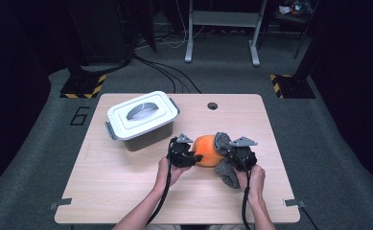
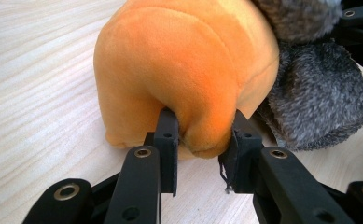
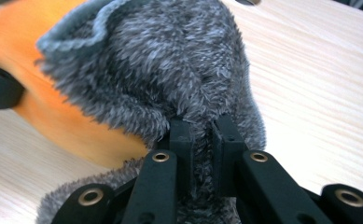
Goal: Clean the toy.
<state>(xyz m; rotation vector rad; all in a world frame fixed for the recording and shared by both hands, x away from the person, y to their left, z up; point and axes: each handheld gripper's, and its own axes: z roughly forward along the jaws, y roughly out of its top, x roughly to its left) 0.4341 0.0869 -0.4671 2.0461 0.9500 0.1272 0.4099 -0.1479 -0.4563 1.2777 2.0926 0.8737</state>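
- The orange plush ball (image 1: 207,150) lies on the wooden table (image 1: 126,191), toward its near right part, just in front and to the right of the lidded white box (image 1: 142,120).
- A grey furry cloth (image 1: 228,173) wraps the right side of the orange plush ball and hangs down toward the table's near edge.
- The left gripper (image 1: 186,155) sits at the ball's left side; its jaws pinch a bulge of the orange plush between the pads (image 2: 166,135).
- The right gripper (image 1: 232,154) sits at the ball's right side; its jaws stand nearly pressed together, clamping a fold of the grey furry cloth.
- Each of the person's hands (image 1: 170,170) comes in from the near edge, cables trailing back.
- The white box stands shut, with a grey handle on its lid, well apart from both grippers.
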